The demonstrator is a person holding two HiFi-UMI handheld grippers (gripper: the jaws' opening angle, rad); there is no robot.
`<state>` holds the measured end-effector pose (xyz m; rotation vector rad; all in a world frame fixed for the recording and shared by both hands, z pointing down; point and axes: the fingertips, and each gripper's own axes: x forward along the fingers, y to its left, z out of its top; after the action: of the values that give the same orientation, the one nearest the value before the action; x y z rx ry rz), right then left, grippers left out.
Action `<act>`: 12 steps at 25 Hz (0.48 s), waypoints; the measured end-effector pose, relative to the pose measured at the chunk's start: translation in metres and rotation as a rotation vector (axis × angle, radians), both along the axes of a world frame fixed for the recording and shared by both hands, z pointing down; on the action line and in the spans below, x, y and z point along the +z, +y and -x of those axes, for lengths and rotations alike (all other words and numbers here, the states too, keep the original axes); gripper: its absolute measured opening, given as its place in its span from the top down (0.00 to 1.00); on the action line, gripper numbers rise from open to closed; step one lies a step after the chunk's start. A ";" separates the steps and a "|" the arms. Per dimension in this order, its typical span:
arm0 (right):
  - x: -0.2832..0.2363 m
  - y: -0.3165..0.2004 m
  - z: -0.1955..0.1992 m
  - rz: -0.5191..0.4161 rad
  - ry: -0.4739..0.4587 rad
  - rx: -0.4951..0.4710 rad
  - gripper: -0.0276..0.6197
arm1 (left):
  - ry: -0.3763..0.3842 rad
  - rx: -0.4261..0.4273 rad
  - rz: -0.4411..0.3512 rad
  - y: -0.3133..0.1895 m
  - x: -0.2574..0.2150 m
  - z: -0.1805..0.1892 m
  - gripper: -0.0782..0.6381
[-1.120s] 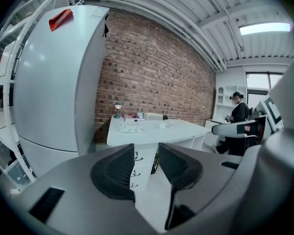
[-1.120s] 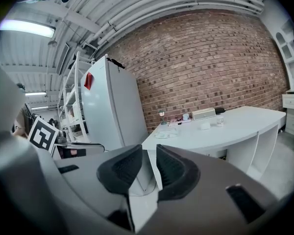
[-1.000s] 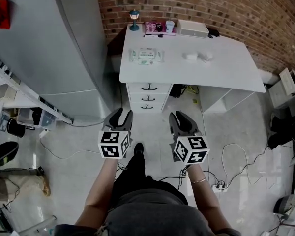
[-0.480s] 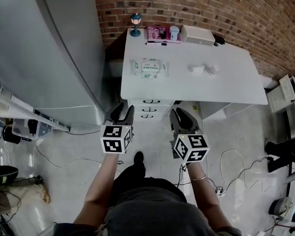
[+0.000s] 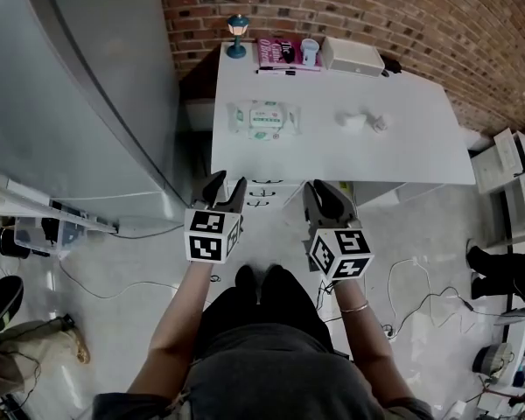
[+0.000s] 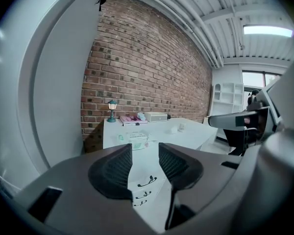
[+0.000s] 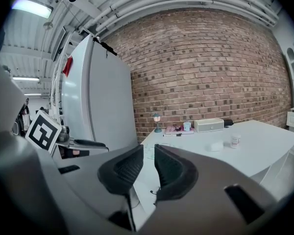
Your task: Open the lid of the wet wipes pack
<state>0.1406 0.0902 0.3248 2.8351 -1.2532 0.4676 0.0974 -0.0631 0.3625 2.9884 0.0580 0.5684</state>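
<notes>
The wet wipes pack (image 5: 264, 118), white with a green label, lies flat on the left part of the white desk (image 5: 411, 151); in the left gripper view the pack (image 6: 133, 138) sits just beyond the jaws. Both grippers hang short of the desk's front edge, apart from the pack. My left gripper (image 5: 223, 185) is open with only air between its fingers. My right gripper (image 5: 325, 191) has a narrower gap and its jaws are closing on nothing. In the right gripper view the jaws hide most of the pack.
A tall grey fridge (image 5: 70, 86) stands close at the left. Drawers (image 5: 264, 192) sit under the desk front. At the back by the brick wall are a small lamp (image 5: 236, 35), a pink book (image 5: 277, 52), a cup (image 5: 310, 51) and a white box (image 5: 352, 57). Cables cross the floor.
The person has stepped forward, and both grippers have come closer to the desk's front edge. The desk and pack sit nearer in view.
</notes>
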 end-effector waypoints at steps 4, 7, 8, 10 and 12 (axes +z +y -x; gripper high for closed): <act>0.001 -0.007 -0.013 0.013 0.010 -0.015 0.84 | -0.006 -0.002 -0.001 -0.003 0.004 -0.013 0.67; -0.002 -0.015 -0.027 0.022 0.022 -0.046 0.84 | -0.022 -0.020 -0.007 -0.006 0.005 -0.024 0.67; -0.004 -0.017 -0.033 0.024 0.027 -0.057 0.84 | -0.027 -0.028 -0.009 -0.007 0.006 -0.027 0.67; -0.006 -0.022 -0.044 0.030 0.038 -0.080 0.84 | -0.035 -0.044 -0.007 -0.009 0.008 -0.035 0.67; -0.006 -0.026 -0.056 0.041 0.048 -0.112 0.84 | -0.042 -0.061 0.002 -0.009 0.012 -0.042 0.67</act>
<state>0.1971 0.0645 0.3183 2.7080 -1.3677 0.4135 0.1394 -0.0724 0.3743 2.9638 -0.0361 0.6228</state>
